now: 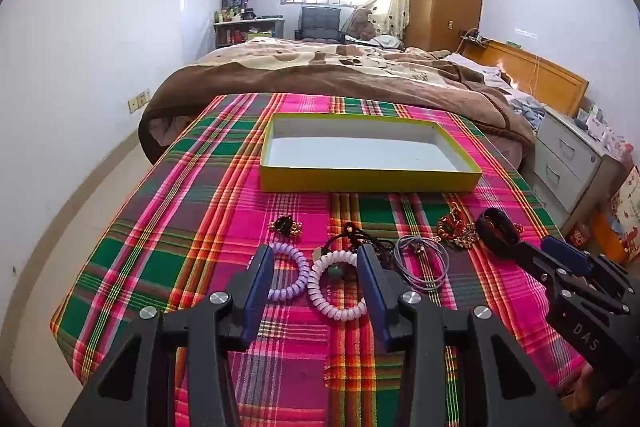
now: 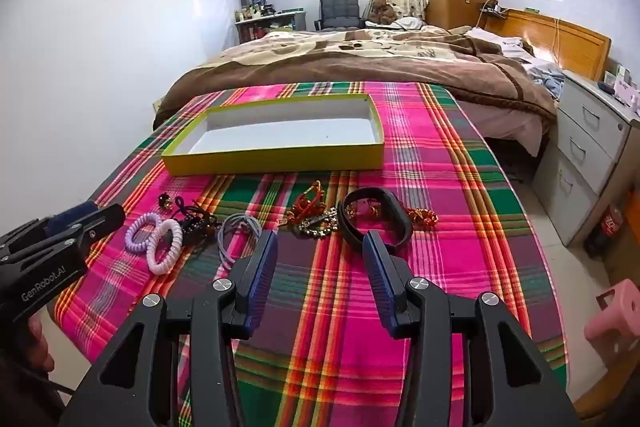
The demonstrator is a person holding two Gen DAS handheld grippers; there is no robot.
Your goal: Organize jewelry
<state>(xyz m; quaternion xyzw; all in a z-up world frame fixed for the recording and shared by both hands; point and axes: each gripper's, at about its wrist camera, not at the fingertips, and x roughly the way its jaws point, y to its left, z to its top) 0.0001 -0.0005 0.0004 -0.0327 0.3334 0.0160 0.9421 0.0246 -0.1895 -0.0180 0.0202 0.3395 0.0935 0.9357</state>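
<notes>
An empty yellow box (image 1: 368,181) (image 2: 276,157) with a white inside lies on the plaid cloth. In front of it lies a row of jewelry: a purple spiral band (image 1: 286,273) (image 2: 141,227), a pink spiral band (image 1: 340,307) (image 2: 166,247), a black cord piece (image 1: 352,233) (image 2: 196,219), grey hair ties (image 1: 424,261) (image 2: 236,233), a red-gold chain (image 1: 456,227) (image 2: 312,215) and a black wristband (image 1: 496,229) (image 2: 374,219). My left gripper (image 1: 316,255) is open above the spiral bands. My right gripper (image 2: 320,239) is open, just short of the chain and wristband.
A black-gold ornament (image 1: 285,225) (image 2: 165,201) lies left of the cord. Behind the plaid table (image 1: 160,227) is a bed with a brown blanket (image 1: 320,71). White drawers (image 2: 588,147) and a pink stool (image 2: 616,311) stand to the right.
</notes>
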